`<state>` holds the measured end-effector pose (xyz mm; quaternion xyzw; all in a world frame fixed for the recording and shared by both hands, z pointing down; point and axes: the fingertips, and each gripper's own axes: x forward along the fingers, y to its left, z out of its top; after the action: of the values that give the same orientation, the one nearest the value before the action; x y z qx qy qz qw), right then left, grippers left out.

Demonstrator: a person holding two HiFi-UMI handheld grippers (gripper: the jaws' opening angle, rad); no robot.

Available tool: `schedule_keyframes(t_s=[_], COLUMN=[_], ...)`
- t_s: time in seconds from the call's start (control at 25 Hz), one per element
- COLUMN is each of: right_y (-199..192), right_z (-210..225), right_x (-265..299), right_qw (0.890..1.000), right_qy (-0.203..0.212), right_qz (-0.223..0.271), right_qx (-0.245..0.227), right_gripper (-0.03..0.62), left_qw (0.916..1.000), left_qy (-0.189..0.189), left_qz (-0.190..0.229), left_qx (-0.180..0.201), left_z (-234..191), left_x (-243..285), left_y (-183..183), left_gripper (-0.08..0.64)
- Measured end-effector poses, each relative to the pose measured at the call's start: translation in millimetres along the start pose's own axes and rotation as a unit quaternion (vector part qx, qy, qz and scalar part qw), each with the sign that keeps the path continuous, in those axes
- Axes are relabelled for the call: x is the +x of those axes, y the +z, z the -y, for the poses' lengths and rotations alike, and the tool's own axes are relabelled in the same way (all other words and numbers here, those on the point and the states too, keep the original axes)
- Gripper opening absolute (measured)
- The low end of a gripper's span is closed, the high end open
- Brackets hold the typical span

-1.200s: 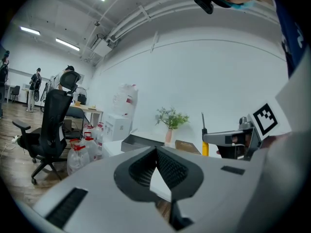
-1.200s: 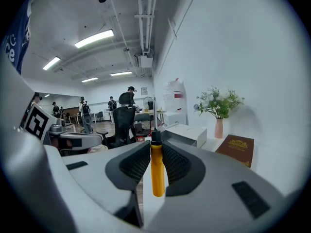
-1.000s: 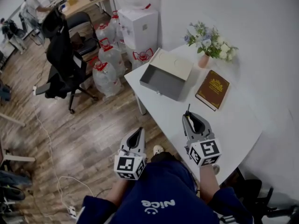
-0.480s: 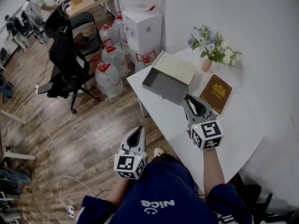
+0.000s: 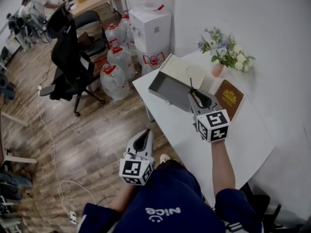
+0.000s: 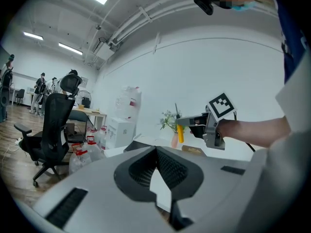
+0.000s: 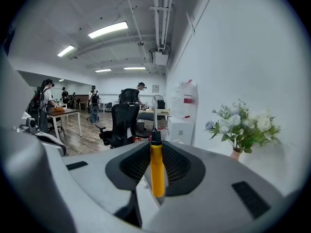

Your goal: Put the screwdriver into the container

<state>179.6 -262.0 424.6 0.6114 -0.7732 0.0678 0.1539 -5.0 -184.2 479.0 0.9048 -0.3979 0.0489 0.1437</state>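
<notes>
My right gripper [image 5: 196,95] is shut on a screwdriver with a yellow handle [image 7: 156,171] that stands upright between the pads, its thin metal shaft [image 5: 190,84] pointing up. In the head view the gripper hangs over the near right edge of the open grey container [image 5: 167,87], which sits on the left end of the white table [image 5: 233,135] with its cream lid [image 5: 183,70] folded back. From the left gripper view the screwdriver [image 6: 180,132] shows in the right gripper. My left gripper [image 5: 144,136] is shut and empty, low beside the table, over the wooden floor.
A brown book [image 5: 230,97] and a small vase of flowers [image 5: 226,52] stand on the table behind the container. Left of the table are several water bottles [image 5: 114,79], a white carton [image 5: 148,30] and a black office chair [image 5: 68,62]. People work at desks far off.
My right gripper has carried the screwdriver forward over the table, from near the front edge up to the container's edge. The left gripper has hardly moved.
</notes>
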Motion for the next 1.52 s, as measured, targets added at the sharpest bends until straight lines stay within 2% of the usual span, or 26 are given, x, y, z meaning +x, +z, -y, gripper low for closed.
schedule_keyframes(t_s=[0.24, 0.68, 1.2, 1.52], right_y=[-22.0, -73.8, -126.1, -139.8], right_z=[1.5, 11.0, 18.8, 12.3], right_x=[38.9, 98.8, 155.8, 178.8], right_qw=[0.999, 0.991, 0.973, 0.96], right_qy=[0.027, 0.055, 0.095, 0.117], right_qz=[-0.046, -0.123, -0.211, -0.256], right_qx=[-0.009, 0.008, 0.008, -0.01], right_gripper=[0.094, 0.094, 0.094, 0.094], left_qw=[1.0, 0.9995, 0.9984, 0.9976], left_qy=[0.008, 0.021, 0.041, 0.058], left_qz=[-0.004, -0.018, -0.037, -0.038], left_qx=[0.003, 0.012, 0.011, 0.004], left_z=[-2.3, -3.1, -9.2, -19.3], left_x=[4.7, 6.0, 14.3, 18.0], left_y=[0.2, -2.7, -8.9, -2.1], left_gripper=[0.017, 0.017, 0.017, 0.017])
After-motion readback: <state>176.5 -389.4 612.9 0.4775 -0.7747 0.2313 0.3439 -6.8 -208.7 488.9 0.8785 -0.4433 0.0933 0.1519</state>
